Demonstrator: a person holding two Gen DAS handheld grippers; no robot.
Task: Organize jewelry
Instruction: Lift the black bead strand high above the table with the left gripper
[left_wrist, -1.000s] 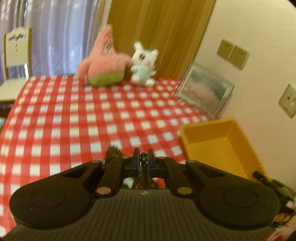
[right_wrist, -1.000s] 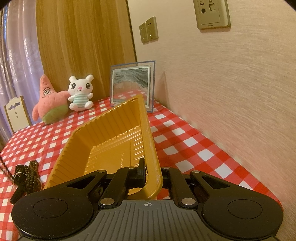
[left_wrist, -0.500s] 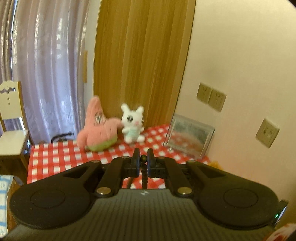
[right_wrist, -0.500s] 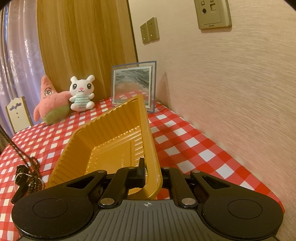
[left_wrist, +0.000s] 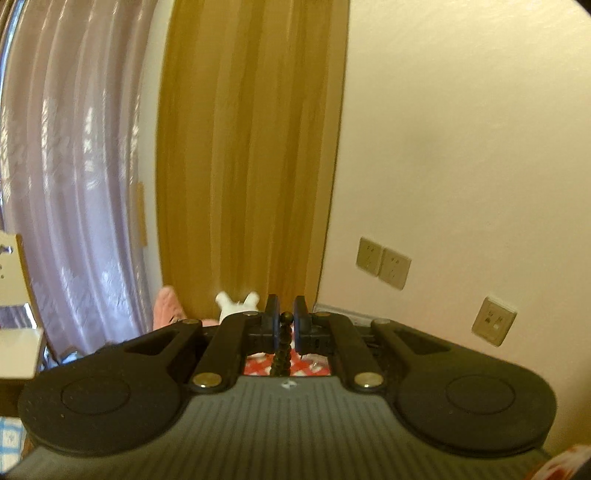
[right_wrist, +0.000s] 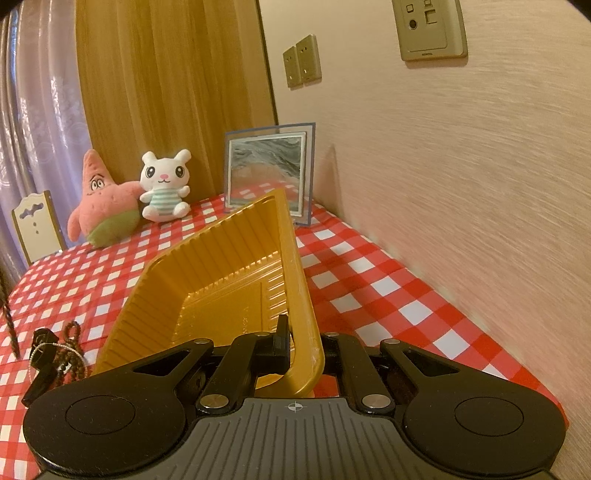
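Right wrist: yellow tray (right_wrist: 221, 280), embossing unreadable

A golden-yellow ribbed tray (right_wrist: 207, 291) is lying on the red-and-white checked surface (right_wrist: 369, 280) beside dark brown beads (right_wrist: 72, 354).

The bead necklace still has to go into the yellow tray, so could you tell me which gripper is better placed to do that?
Left. The left gripper already pinches the bead necklace, which hangs below it. The right gripper is occupied, clamped on the yellow tray and tilting it.
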